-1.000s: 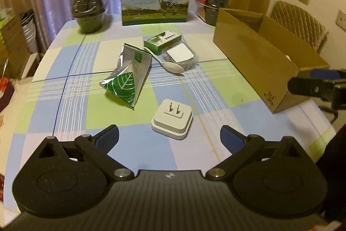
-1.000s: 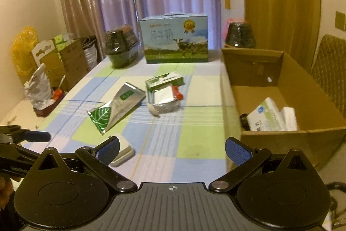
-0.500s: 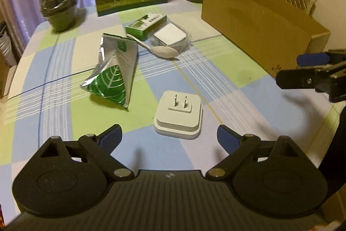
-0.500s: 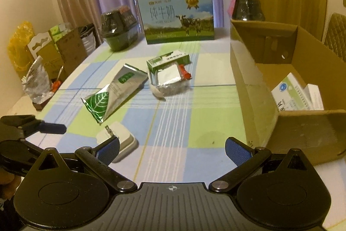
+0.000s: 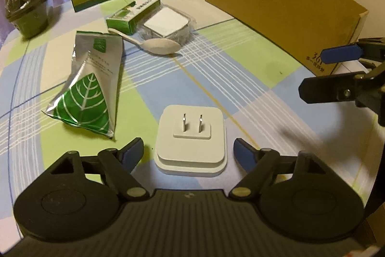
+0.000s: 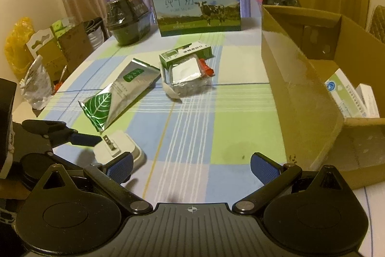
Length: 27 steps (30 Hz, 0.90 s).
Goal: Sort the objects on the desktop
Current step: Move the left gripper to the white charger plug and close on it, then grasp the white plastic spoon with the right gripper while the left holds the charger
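the left claw (image 5: 189,152) is spread wide and holds nothing. the plug (image 5: 191,140) lies flat on the cloth (image 5: 240,78) between its two fingertips, prongs up, with a gap to each pad, so neither pad touches it. the plug is close to square, with hardly a long axis to speak of; its two prongs stand side by side across the claw's opening, and the flat side faces are turned toward the pads. from the right wrist view the same claw shows at the plug's sides, one blue pad (image 6: 83,139) just beside it.

the right claw (image 6: 191,168) is also wide open and empty, with bare cloth ahead of it; the plug sits off to its left and the box (image 6: 300,93) off to its right. so the left claw is plainly the nearer, and my guess is that the plug is the piece being taken. closing squarely on the side faces looks workable. the foil bag (image 5: 89,90) lies ahead and left of the left claw, the spoon (image 5: 154,43) farther ahead.
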{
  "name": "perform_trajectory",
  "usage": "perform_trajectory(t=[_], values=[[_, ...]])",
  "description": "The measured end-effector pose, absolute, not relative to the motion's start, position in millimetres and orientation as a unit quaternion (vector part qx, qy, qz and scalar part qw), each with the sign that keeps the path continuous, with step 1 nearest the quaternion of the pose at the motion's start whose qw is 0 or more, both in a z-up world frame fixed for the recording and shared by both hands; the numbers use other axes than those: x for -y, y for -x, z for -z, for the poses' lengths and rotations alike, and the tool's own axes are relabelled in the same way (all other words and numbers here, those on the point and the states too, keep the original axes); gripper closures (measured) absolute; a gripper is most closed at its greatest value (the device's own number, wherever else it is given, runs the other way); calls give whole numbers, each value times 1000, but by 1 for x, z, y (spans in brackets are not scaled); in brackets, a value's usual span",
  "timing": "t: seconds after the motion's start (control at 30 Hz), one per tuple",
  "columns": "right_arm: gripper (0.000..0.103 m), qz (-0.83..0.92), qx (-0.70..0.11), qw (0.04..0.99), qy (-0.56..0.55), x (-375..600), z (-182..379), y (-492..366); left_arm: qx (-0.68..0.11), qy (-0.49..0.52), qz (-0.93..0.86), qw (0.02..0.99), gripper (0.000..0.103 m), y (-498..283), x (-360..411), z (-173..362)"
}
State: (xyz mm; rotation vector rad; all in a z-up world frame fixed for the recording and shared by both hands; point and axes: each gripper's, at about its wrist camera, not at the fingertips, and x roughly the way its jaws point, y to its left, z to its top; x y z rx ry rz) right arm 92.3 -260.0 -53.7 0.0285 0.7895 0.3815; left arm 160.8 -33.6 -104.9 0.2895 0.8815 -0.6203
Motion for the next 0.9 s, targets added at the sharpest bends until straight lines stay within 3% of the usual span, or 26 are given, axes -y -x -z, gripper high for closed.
perform_trajectory(t=[0.13, 0.47, 0.57, 0.63, 0.9], values=[[2, -186, -389, 902, -16, 257, 59, -96, -419, -135, 290, 850, 43, -162, 33, 108], [3, -196, -375, 906, 5, 238, 63, -126, -413, -73, 218, 881, 43, -182, 3, 98], [16, -212, -368, 905, 32, 224, 66, -143, -413, -60, 204, 886, 43, -189, -2, 98], [31, -223, -364, 903, 53, 214, 69, -156, -412, -57, 197, 888, 43, -192, -4, 98], [54, -252, -348, 894, 129, 178, 89, -203, -415, -19, 166, 894, 43, -207, -16, 100]])
